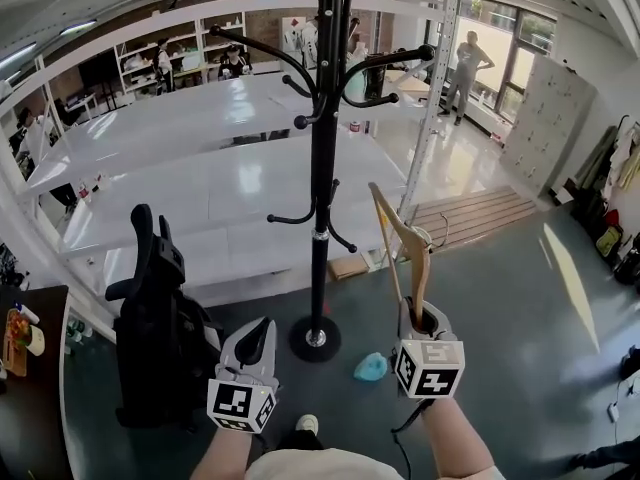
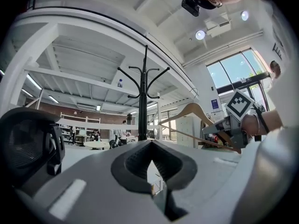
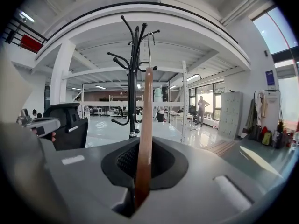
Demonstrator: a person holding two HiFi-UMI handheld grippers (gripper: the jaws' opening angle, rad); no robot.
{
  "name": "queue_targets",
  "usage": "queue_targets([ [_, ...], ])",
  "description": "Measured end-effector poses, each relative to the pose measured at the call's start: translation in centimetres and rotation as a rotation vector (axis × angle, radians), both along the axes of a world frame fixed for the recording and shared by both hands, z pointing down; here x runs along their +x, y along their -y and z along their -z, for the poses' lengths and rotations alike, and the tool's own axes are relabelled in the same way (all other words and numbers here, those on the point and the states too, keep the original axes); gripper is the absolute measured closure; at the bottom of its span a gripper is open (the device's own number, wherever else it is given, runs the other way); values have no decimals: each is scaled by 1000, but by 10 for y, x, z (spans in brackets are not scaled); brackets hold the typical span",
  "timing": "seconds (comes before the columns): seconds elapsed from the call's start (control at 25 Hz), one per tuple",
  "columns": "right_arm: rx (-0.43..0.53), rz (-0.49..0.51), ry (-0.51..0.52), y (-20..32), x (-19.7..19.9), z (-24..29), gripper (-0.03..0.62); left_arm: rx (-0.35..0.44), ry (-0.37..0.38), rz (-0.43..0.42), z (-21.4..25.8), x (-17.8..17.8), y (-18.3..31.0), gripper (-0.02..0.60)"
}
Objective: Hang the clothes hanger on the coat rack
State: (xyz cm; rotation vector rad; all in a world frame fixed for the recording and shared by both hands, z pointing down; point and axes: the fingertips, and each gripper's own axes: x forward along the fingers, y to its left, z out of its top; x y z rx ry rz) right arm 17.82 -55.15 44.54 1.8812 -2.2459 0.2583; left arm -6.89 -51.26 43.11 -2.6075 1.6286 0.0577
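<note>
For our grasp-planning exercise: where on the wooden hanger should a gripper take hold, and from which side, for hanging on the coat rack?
Likely the near end of the hanger, approached end-on, as the right gripper has it: the wood is flat and thin for clamping, and the hook on top is clear.

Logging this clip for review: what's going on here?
A person holds a two-jaw gripper in each hand. The right gripper is shut on a light brown wooden clothes hanger, held up short of the tall black metal coat rack, not yet hung. The left gripper is shut and empty, beside a black office chair.
</note>
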Motion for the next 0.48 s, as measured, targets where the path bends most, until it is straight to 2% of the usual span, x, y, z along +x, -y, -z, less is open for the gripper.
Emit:
queue_targets([
  [0.28, 17, 44, 19, 76, -13, 55, 560, 4, 8, -24, 0, -8, 46, 581],
  [0.48, 34, 48, -26, 123, -20, 85, 559, 6, 16, -27, 0, -18, 74, 581],
])
